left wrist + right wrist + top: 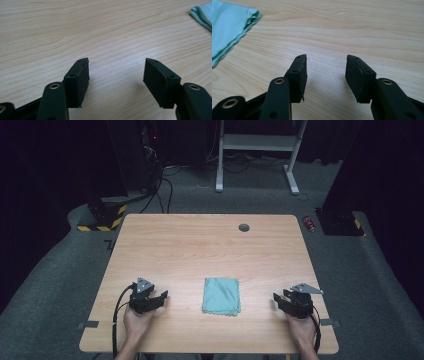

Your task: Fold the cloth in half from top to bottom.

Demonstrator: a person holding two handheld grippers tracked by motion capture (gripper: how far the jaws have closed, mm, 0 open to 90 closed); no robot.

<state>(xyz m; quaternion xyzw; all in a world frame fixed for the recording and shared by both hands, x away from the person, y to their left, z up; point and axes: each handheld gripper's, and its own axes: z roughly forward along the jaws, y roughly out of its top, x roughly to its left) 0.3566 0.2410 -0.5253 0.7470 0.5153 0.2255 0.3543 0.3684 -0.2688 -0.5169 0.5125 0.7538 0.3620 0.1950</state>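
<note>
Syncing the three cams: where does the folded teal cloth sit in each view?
High view: teal cloth lies lower centre of the table, between the two hand-held grippers.
Left gripper view: its corner at the top right edge, beyond the open jaws.
Right gripper view: it fills the top left corner.
Shared landmark: the cloth's scalloped edge on the wood grain.

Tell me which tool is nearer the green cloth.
Left, narrowly. The left tool sits just off the cloth's left edge; the right tool sits slightly farther off its right edge.

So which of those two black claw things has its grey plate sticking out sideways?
The right gripper: its grey three-cornered plate juts outward. The left gripper's sits upright on top.
</note>
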